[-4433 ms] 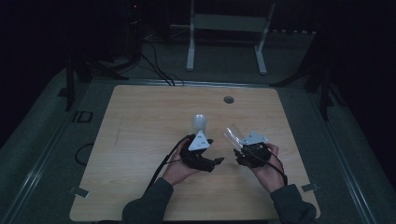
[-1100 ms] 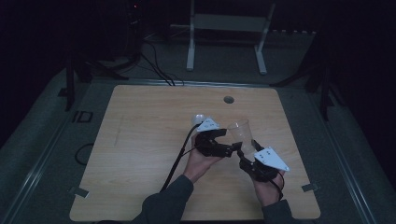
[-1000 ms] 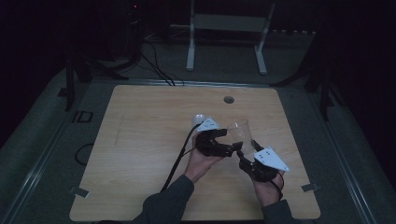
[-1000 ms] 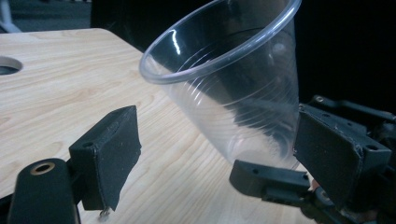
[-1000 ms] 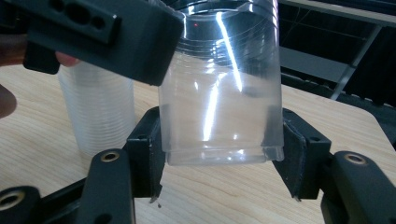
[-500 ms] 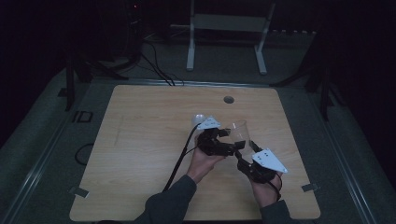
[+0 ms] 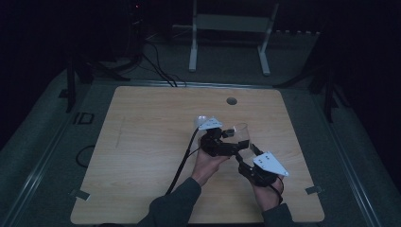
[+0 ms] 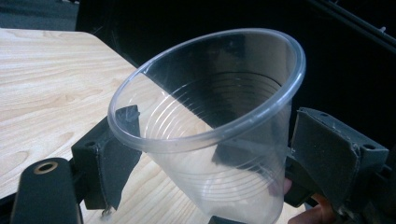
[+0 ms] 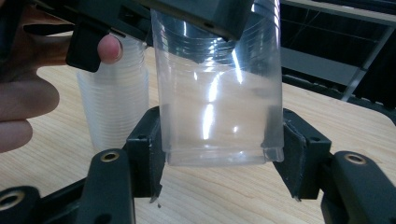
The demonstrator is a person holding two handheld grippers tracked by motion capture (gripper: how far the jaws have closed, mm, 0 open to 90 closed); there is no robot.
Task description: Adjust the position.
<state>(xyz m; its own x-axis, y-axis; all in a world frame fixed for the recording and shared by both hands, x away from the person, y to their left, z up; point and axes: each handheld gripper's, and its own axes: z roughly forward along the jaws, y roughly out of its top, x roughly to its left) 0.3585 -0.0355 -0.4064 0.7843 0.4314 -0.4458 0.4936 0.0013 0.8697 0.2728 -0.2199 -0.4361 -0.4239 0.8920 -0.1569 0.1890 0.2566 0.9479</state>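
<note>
A clear plastic cup (image 7: 241,134) hangs over the table between the two hands. My right gripper (image 7: 246,152) is shut on its base (image 9: 222,144), one black pad on each side. My left gripper (image 7: 235,140) reaches in from the left and straddles the cup (image 8: 205,121) near its rim. Its jaws have just been closing. The left pad (image 8: 114,154) touches the wall and the right pad (image 8: 327,149) stands a sliver off. A stack of clear cups (image 9: 116,102) stands upright on the table behind; in the high view the stack (image 7: 201,120) is just left of my left gripper.
The wooden table (image 7: 142,142) has a round cable hole (image 7: 231,100) near its far edge. A black cable (image 7: 182,163) trails from my left gripper toward the near edge. A white metal stand (image 7: 227,33) is on the floor beyond the table.
Since 4.4 s ago my left gripper has left the stack and moved right to the cup, and my right hand has dropped toward the near right. Over the last second nothing visibly moves.
</note>
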